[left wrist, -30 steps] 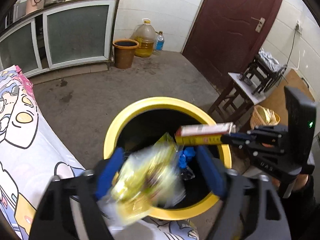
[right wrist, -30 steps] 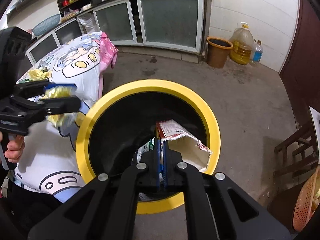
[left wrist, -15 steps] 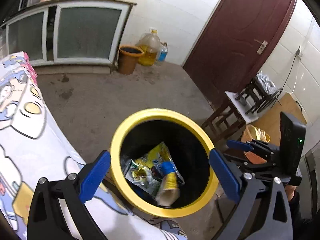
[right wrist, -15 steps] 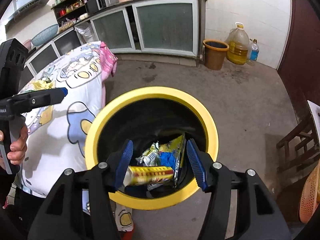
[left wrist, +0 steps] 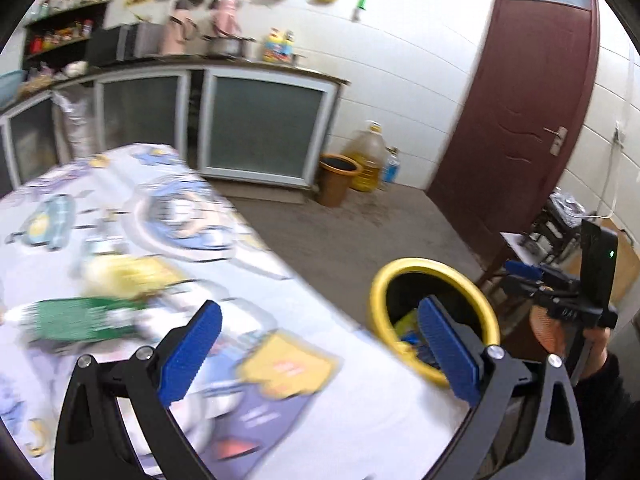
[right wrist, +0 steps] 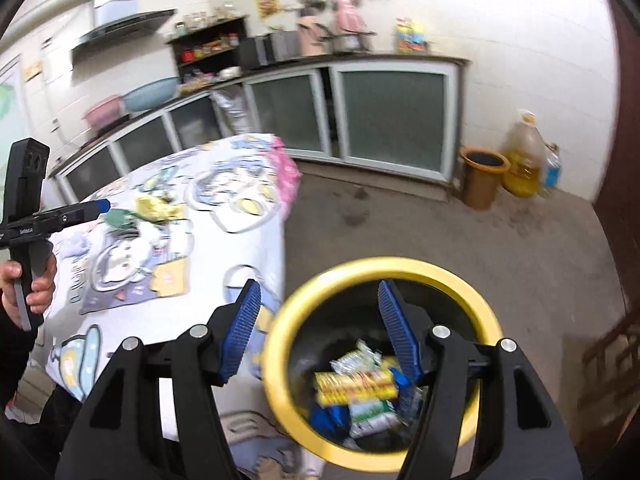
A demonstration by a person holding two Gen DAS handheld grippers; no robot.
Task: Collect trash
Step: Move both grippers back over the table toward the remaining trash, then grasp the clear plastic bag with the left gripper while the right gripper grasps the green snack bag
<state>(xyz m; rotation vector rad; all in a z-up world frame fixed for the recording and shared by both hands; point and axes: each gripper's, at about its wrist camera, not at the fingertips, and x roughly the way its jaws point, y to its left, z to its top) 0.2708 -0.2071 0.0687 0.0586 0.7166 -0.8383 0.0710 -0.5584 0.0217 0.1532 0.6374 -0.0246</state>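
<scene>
While my left gripper hangs spread and empty over the cartoon-print worktop, I see a green wrapper and a yellow one lying on it. My right gripper, also spread and empty, sits above the yellow-rimmed bin holding wrappers, beside the worktop's edge, with bare concrete floor beyond.

Ridged blue pads line the matt black plastic right tongs; beneath them, a glossy yellow-rimmed bin holds shiny crinkled wrappers.

One yellow bin; two wrappers on table.
</scene>
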